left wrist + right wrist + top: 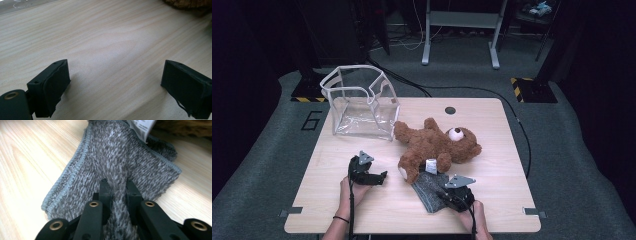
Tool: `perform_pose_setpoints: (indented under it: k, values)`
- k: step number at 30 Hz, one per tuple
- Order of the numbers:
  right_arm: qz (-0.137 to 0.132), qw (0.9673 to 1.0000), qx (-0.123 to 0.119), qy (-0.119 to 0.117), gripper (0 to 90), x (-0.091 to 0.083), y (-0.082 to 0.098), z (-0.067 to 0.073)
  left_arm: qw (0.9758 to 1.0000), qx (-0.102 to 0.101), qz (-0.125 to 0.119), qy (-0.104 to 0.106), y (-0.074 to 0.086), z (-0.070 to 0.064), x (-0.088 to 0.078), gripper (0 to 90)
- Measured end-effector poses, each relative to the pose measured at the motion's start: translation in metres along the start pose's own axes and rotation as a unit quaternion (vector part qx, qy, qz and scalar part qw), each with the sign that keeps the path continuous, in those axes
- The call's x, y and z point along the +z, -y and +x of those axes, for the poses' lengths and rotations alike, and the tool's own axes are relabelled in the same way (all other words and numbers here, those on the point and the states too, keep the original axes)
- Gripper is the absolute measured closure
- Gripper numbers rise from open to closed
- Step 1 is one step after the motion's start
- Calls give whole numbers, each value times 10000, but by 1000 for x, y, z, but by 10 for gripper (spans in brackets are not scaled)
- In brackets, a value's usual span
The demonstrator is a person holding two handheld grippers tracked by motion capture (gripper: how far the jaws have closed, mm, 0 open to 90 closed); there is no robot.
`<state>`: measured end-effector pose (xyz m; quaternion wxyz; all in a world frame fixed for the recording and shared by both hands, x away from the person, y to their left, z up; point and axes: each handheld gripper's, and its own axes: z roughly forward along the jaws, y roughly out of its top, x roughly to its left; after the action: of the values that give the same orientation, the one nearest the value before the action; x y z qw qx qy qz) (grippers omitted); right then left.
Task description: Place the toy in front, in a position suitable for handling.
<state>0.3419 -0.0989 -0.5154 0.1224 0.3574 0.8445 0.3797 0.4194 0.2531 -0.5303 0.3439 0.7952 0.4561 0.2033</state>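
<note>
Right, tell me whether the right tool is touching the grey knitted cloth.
Touching. In the right gripper view, the right tool has its two black jaws pinching a raised fold of the grey knitted cloth between them.

Left tongs (383,175) low over table, jaws wide apart; right tongs (116,186) pinched together, angled down.

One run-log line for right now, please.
right gripper: shut on grey cloth | left gripper: open over table | teddy bear: lying on cloth
</note>
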Motion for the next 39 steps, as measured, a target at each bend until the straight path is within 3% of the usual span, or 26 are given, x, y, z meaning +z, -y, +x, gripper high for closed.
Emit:
perform_pose_setpoints:
  k: [6, 13, 19, 25, 33, 37, 39]
  values:
    - [-172, 9998, 67, 118, 802, -21, 7, -11, 10000, 4, 4, 1, 0, 0, 0, 79]
    - [-255, 9981, 276, 489, 802, -47, 18, -27, 10000, 5, 4, 2, 0, 0, 0, 79]
    - [-315, 9946, 514, 850, 802, -67, 29, -46, 10000, 5, 3, 1, 0, 0, 0, 79]
    - [-338, 9884, 741, 1283, 802, -87, 39, -66, 10000, -10, -7, 0, 0, 0, 0, 79]
    - [-322, 9753, 1055, 1912, 801, -108, 49, -95, 10000, 6, 6, 2, 0, 0, 0, 79]
    - [-288, 9697, 1200, 2109, 799, -114, 53, -104, 10000, 3, 4, 2, 0, 0, 0, 79]
    - [-277, 9684, 1204, 2166, 798, -115, 55, -106, 10000, 5, 6, 2, 0, 0, 0, 78]
